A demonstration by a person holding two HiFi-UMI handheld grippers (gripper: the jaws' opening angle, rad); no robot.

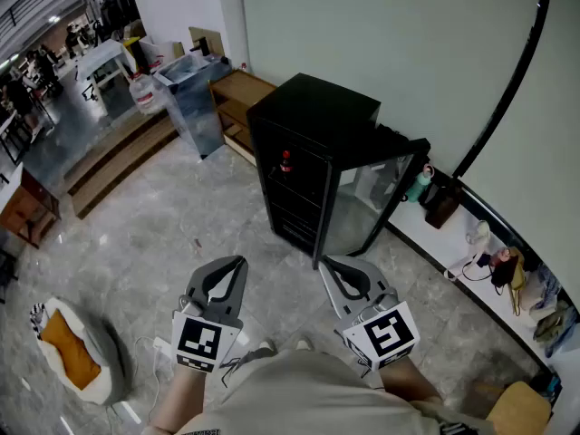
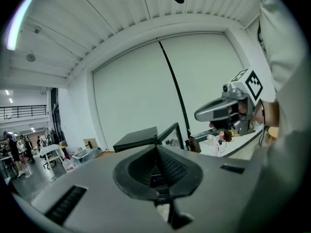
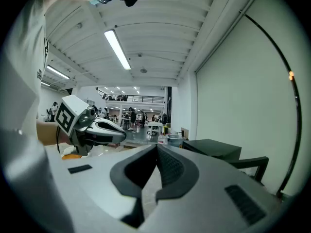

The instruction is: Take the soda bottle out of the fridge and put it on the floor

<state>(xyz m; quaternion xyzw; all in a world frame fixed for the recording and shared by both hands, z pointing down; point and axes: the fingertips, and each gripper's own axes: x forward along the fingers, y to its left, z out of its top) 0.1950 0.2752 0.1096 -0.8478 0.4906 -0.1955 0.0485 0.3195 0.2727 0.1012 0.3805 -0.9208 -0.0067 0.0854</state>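
Note:
A black mini fridge (image 1: 313,125) stands against the wall with its glass door (image 1: 367,202) swung open to the right. Inside, on an upper shelf, a soda bottle (image 1: 285,163) with a red label shows dimly. Both grippers hover low in front of the fridge, well short of it. My left gripper (image 1: 239,263) is shut and empty, and so is my right gripper (image 1: 332,265). In the left gripper view the pads meet at the left gripper's tip (image 2: 157,147), with the fridge (image 2: 138,141) beyond. In the right gripper view the right gripper (image 3: 156,147) is likewise shut, with the fridge (image 3: 214,149) to its right.
A clear plastic bin (image 1: 195,98) and a water jug (image 1: 145,93) sit left of the fridge by wooden steps (image 1: 118,157). A low white ledge (image 1: 453,261) holding small items, including a green bottle (image 1: 419,185), runs along the wall on the right. A cushion (image 1: 72,352) lies at lower left.

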